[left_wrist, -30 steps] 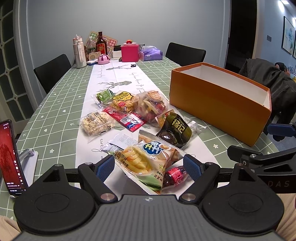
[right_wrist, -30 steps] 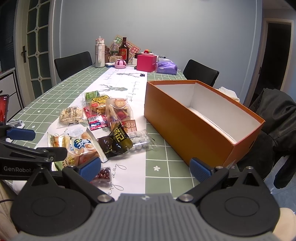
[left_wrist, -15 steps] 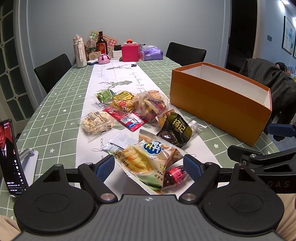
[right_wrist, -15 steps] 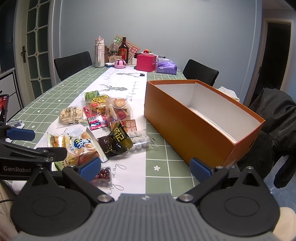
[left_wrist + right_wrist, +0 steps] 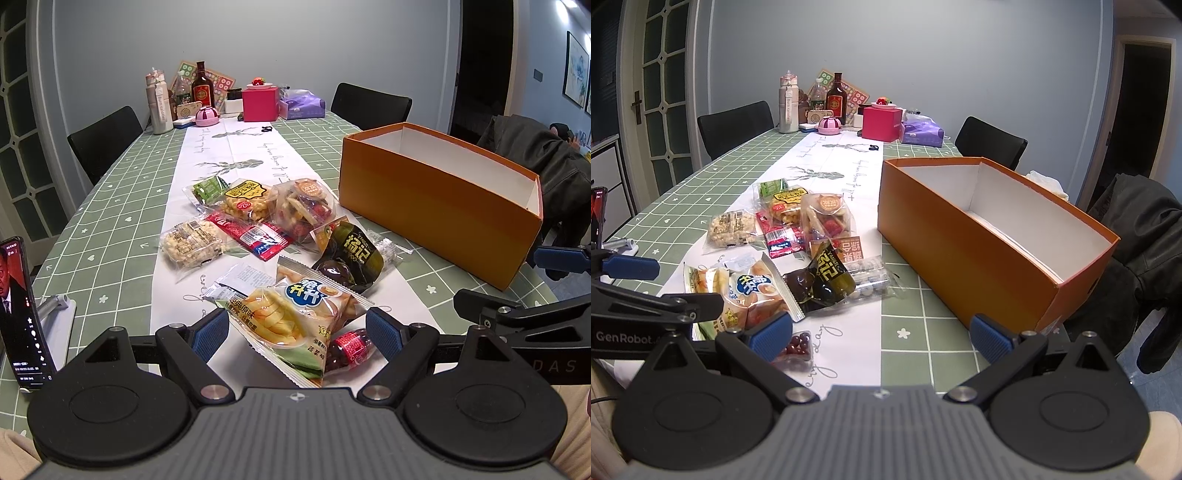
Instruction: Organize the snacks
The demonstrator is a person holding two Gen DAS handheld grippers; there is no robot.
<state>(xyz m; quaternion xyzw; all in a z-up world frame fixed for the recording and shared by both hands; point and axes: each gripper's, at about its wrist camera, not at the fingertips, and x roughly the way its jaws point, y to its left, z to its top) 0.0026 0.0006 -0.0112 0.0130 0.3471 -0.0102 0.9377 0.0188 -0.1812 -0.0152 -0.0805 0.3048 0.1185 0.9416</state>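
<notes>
So we've got both grippers wide & empty: left gripper [image 5: 297, 334] over the fries bag [image 5: 291, 317] near the tabletop's near edge, right gripper [image 5: 881, 334] w/ nothing between its fingers. Bag looks light, puffy, crinkly, prob slippery, contents brittle. We'd pinch the crimped end seam gently, then on to the orange box [image 5: 979, 236] by the right edge.

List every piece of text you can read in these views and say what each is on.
"GenRobot", cut off at the frame edge: side of the left tool.
"DAS", partly cut off: side of the right tool.
"脆升升": fries snack bag.
"杨记": dark snack packet.
Other packet labels, bottle labels and phone screen: too small or blurred.
</notes>
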